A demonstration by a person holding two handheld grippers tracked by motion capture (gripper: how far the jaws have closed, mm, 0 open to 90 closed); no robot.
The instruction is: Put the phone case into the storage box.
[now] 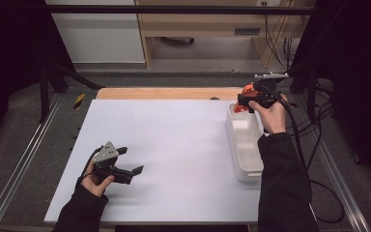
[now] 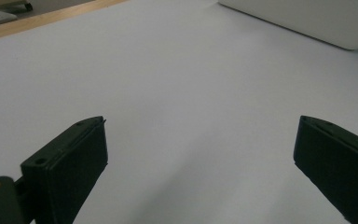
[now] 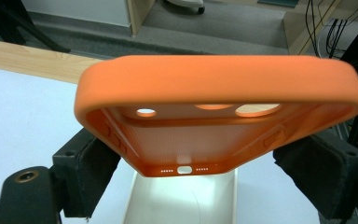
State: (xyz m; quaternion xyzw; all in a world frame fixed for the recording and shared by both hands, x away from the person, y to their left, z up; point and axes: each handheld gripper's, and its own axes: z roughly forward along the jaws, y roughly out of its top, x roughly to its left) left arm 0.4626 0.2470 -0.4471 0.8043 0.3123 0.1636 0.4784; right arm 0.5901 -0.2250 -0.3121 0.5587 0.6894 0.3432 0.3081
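Two fingers clamp orange phone case (image 3: 214, 121) over white bin (image 1: 244, 140); left gripper (image 1: 128, 162) fingers apart.

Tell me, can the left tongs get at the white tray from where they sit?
Probably yes. The left tongs stand open over bare table, and nothing lies between them and the white tray. The right tongs hold the orange phone case over its far end, leaving the near end free.

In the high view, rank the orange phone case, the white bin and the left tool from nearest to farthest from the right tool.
1. Orange phone case: clamped in the right tool, above the bin's far end.
2. White bin: just below it, along the table's right edge.
3. Left tool: across the table, near left, open.
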